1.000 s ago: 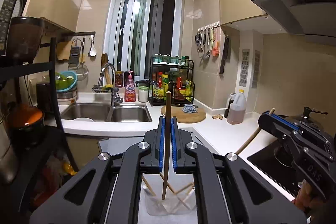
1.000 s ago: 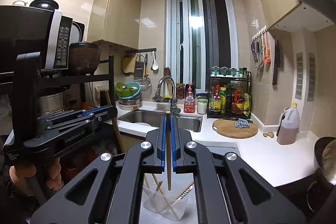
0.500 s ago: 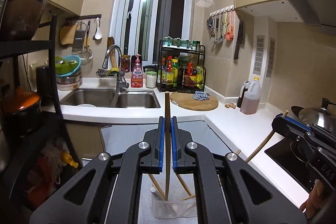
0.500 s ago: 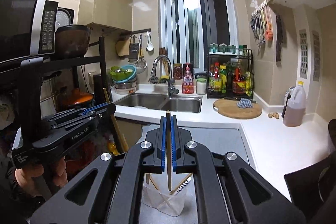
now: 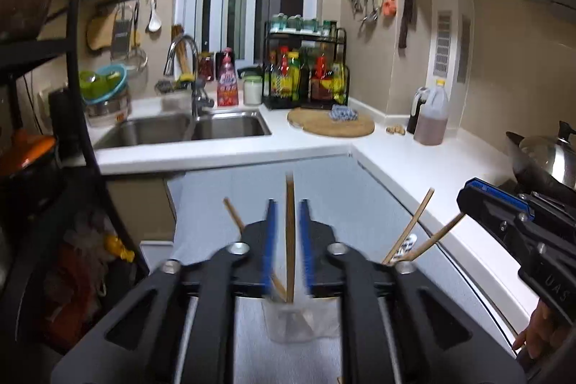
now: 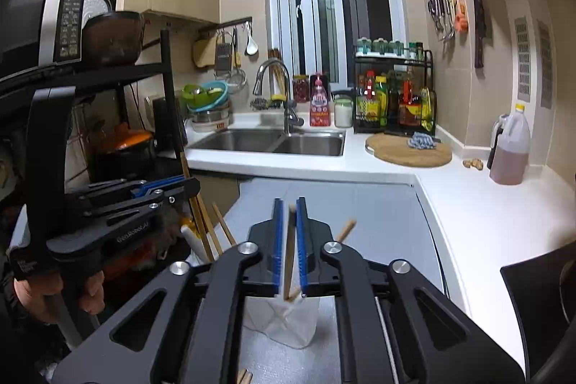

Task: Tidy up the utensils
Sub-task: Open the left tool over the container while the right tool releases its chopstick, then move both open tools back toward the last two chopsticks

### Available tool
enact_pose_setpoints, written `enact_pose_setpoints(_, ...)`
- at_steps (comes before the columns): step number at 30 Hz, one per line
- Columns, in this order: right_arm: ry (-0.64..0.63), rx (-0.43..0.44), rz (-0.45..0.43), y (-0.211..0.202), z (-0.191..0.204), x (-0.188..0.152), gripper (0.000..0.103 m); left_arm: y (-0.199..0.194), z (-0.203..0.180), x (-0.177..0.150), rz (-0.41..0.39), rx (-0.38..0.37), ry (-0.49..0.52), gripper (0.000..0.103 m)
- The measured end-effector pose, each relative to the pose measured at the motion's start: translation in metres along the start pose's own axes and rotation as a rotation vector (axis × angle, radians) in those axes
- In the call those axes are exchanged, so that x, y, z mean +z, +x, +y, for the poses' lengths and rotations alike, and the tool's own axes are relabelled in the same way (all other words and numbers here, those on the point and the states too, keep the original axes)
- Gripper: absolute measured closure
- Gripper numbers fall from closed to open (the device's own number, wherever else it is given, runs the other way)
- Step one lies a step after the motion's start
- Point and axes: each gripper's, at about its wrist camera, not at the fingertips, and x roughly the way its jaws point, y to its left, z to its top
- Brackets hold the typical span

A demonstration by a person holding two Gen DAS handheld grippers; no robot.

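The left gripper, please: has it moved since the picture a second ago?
Yes. The left gripper has sunk toward the clear cup; the sink now sits higher in its view. Its jaws have just been opening around the chopstick.

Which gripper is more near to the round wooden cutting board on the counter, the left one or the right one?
Hard to tell. Both the left gripper and the right gripper hang over the clear cup, well short of the cutting board.
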Motion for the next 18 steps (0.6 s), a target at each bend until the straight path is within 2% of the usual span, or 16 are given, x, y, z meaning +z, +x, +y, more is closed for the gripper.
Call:
enact_pose_setpoints(1, -0.001, -0.001, 0.014, 0.001, 0.000, -0.004, 0.066, -0.003, 0.001, -0.004, -0.006, 0.023, -0.001, 0.032)
enact_pose_setpoints(2, -0.001, -0.007, 0.026, 0.000, 0.000, -0.010, 0.046, -0.008, 0.001, -0.008, -0.033, 0.060, -0.003, 0.014)
enact_pose_setpoints(3, -0.001, -0.019, 0.028, -0.002, 0.000, -0.015, 0.039, -0.018, 0.002, -0.014, -0.071, 0.092, 0.001, 0.013)
enact_pose_setpoints(4, -0.001, -0.037, 0.026, -0.006, -0.001, -0.021, 0.037, -0.023, 0.003, -0.018, -0.067, 0.097, 0.017, 0.012)
enact_pose_setpoints(6, 0.023, -0.062, 0.025, -0.017, -0.003, -0.032, 0.024, -0.031, 0.002, -0.028, -0.040, 0.123, 0.042, 0.011)
enact_pose_setpoints(12, 0.141, -0.085, 0.060, -0.048, -0.005, -0.071, 0.016, -0.064, 0.003, -0.060, -0.011, 0.147, -0.003, 0.009)
enact_pose_setpoints(18, 0.157, -0.129, 0.088, -0.085, 0.007, -0.096, 0.009, -0.108, -0.004, -0.087, -0.005, 0.166, 0.027, 0.009)
